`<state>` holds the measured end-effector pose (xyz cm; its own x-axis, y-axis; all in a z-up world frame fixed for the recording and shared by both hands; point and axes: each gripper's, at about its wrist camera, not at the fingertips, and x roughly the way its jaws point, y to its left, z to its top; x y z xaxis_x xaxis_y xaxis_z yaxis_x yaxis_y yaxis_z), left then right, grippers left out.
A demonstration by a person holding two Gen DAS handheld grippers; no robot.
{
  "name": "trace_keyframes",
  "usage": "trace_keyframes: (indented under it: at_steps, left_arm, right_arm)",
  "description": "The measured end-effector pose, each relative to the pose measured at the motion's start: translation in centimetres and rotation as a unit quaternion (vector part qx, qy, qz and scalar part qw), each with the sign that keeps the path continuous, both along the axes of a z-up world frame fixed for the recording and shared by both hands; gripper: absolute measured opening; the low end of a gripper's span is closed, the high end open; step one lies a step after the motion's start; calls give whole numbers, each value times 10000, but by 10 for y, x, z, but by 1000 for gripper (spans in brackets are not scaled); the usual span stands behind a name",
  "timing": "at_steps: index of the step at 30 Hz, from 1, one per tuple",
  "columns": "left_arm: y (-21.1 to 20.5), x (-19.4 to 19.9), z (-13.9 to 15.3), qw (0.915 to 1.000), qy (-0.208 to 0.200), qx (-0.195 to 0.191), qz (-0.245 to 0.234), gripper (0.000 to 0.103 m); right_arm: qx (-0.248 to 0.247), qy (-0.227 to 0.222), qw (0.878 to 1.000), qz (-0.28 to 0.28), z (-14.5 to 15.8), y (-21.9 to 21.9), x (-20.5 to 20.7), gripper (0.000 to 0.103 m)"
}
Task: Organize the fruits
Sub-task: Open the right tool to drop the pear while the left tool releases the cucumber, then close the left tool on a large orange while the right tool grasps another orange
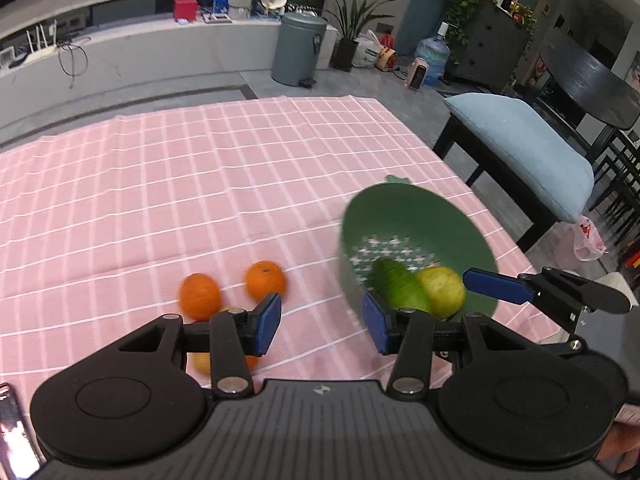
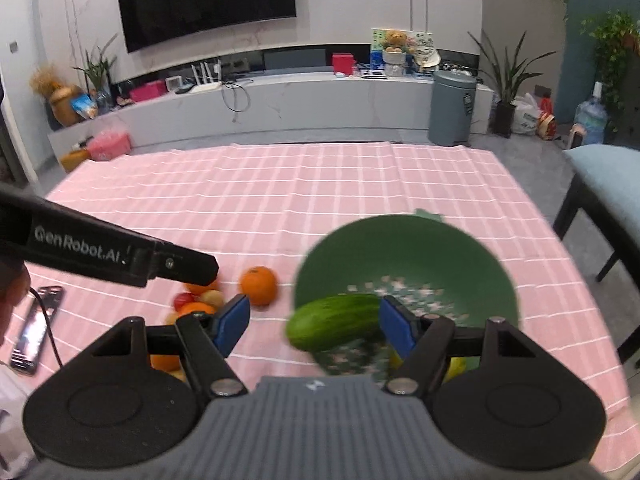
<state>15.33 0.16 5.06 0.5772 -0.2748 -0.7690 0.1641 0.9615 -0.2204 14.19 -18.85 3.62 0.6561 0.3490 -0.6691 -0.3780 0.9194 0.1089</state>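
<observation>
Left gripper (image 1: 322, 322): fingers apart, holding nothing; hovering over the pink checked surface (image 1: 200, 184) between the loose fruit and the colander.
Right gripper (image 2: 315, 322): fingers apart, empty; poised above the colander, likely the drop spot.
Green colander (image 2: 420, 256): near the surface's right edge; holds a cucumber (image 2: 334, 322) and a yellow-green fruit (image 1: 442, 290).
Oranges (image 1: 266, 280): clustered near the front edge with small fruits, not yet sorted.

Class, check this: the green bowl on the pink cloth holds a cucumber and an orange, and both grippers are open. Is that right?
Not quite. Beside the cucumber in the bowl lies a yellow-green fruit, as the left wrist view shows. The oranges lie on the cloth. Left gripper and right gripper are open.
</observation>
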Motion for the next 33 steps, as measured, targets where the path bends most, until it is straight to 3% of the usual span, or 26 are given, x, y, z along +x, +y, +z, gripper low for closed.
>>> trace_keyframes:
  at_steps: [8,11,15,24,33]
  left_arm:
    - [42,-24,-16,9997,21,-8,227,56]
    - [53,-29,-26,9993,175,-107,322,56]
    - [62,-37,-41,9984,315,-240,394,56]
    - [82,-39,-79,9882,730,-1028,865,56]
    - [80,-29,-97,9848,991,-1086,920,56]
  right_arm:
    - [135,31,9996,230,-8,36,-18,67]
    - [24,27,9995,329,-15,46,-22,55]
    - [-382,-153,9981,463,-21,62,-27,49]
    - [-204,315,9974,618,-45,67,-7,44]
    - [-4,675,9957,631,-65,67,0,42]
